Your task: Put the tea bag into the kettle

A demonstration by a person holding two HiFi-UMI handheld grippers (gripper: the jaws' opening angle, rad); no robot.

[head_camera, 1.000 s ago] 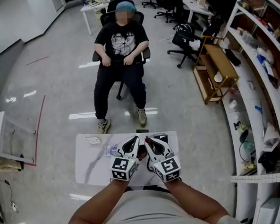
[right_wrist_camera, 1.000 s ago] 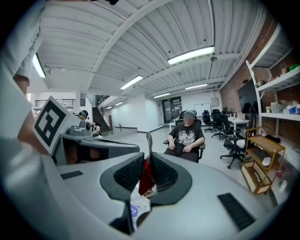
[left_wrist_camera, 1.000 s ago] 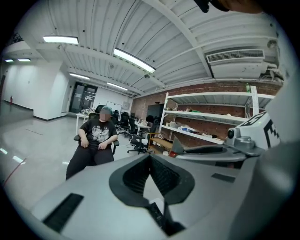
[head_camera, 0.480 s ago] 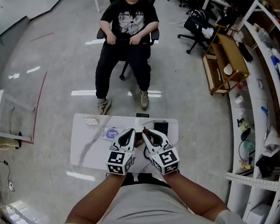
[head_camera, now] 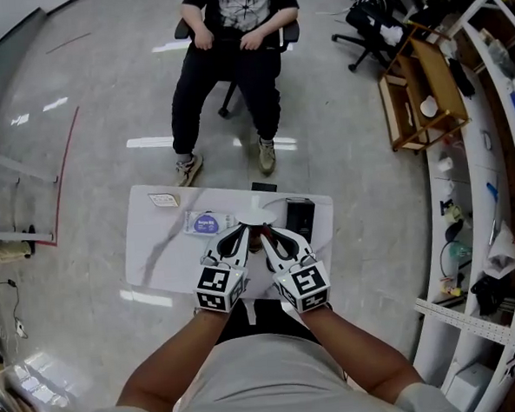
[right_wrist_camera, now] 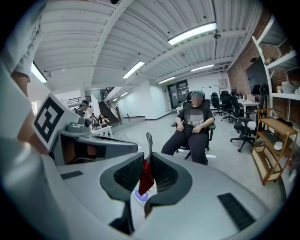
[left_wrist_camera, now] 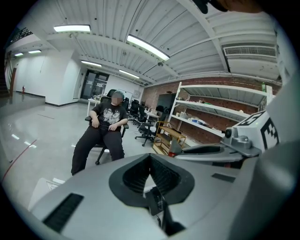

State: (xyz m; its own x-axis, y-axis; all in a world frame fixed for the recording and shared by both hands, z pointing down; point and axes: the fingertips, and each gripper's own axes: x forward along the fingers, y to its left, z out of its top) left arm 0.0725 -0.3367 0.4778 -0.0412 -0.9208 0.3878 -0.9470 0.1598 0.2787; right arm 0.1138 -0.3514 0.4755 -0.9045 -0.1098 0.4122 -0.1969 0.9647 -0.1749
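**Red tea bag pinched in the right gripper, above a white table**

Head view: the left gripper (head_camera: 242, 236) and the right gripper (head_camera: 272, 235) are held side by side over the near half of a small white rectangular table (head_camera: 156, 255), with their tips converging. Their grey bodies and black-and-white marker cubes cover that part of the tabletop and hide whatever is held at the tips.

Right gripper view: the jaws are closed on a small red tea bag (right_wrist_camera: 146, 177). A thin grey strip (right_wrist_camera: 148, 141) rises above the jaws.

Left gripper view: the jaws meet at their tips, and nothing can be made out between them. The right gripper shows close alongside.

A white rounded object (head_camera: 258, 211) sits on the table just beyond the tips. It is partly hidden, so I cannot tell whether it is the kettle. Around it lie:
- a black rectangular block (head_camera: 300, 220) to its right
- a clear plastic packet with a round blue label (head_camera: 208, 223) to its left
- a small white card (head_camera: 163, 199) near the far left corner

A person in black clothes (head_camera: 230, 46) sits on a black office chair (head_camera: 288, 33) on the polished grey floor (head_camera: 78, 125), well beyond the table and facing it. A wooden shelf trolley (head_camera: 416, 95) and white wall shelving (head_camera: 499, 168) stand along the right side.
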